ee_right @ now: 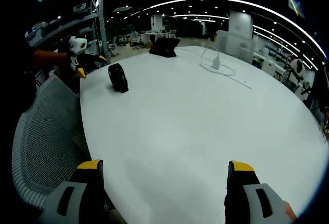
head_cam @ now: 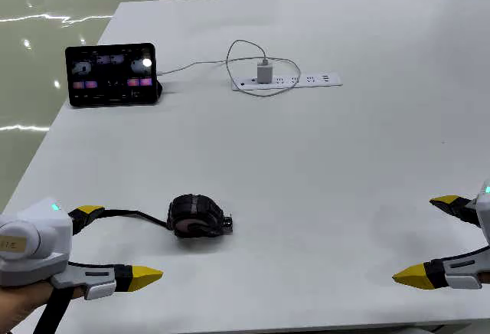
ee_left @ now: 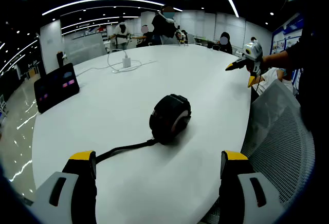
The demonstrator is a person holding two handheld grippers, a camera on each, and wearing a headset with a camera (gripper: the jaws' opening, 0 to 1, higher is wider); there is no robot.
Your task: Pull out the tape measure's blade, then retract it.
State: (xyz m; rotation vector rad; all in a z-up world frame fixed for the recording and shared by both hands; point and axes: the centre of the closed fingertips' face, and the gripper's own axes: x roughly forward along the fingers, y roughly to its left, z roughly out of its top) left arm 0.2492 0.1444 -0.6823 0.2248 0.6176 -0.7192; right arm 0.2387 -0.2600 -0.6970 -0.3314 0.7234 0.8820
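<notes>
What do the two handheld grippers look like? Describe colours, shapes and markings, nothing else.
Both the left gripper and the right gripper have a white body with a small teal light. Each has two jaws going from grey through black to pointed yellow tips. The left one bears a pale label, too small to read, and a black strap hangs beneath it.

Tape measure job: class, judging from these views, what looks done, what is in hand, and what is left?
Done: nothing visible; the tape measure lies on the table, blade not drawn out. In hand: nothing; the left gripper, open, faces it from close by, and the right gripper, open, sits well off to the side. Left: gripping the case, pulling the blade out, then retracting it.
</notes>
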